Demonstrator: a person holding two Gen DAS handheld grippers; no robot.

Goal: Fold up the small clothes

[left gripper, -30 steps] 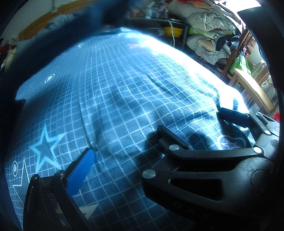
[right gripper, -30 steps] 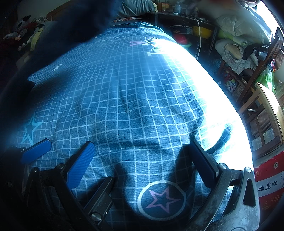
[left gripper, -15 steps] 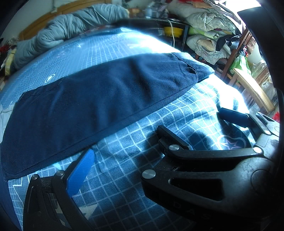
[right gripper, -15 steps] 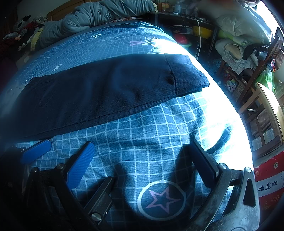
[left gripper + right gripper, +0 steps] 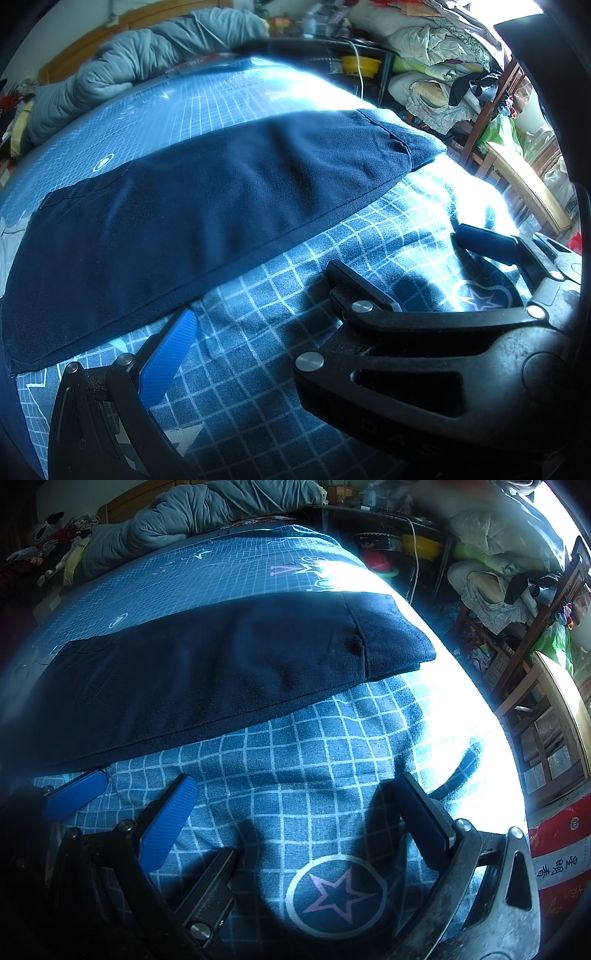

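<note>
A dark navy garment (image 5: 207,221) lies flat across the blue checked bedsheet (image 5: 258,387), running from lower left to upper right, with a seamed band at its right end (image 5: 384,635). It sits just beyond both grippers and touches neither. My left gripper (image 5: 266,306) is open and empty, its blue pad (image 5: 166,362) resting near the garment's near hem. My right gripper (image 5: 295,781) is open too, with only sheet between its fingers (image 5: 166,823). The two grippers sit side by side and overlap in view. The garment's left end runs out of sight.
A rolled grey duvet (image 5: 140,62) lies at the far end of the bed. To the right the bed drops off to a wooden chair (image 5: 554,709), heaps of bedding (image 5: 436,55), a dark shelf with a yellow bowl (image 5: 360,64) and a red-and-white sack (image 5: 554,856).
A second ago the sheet ahead was bare, with a dark blur at the upper left. Half a second ago the navy garment lay across it, and it has stayed still since. Neither gripper moved.
</note>
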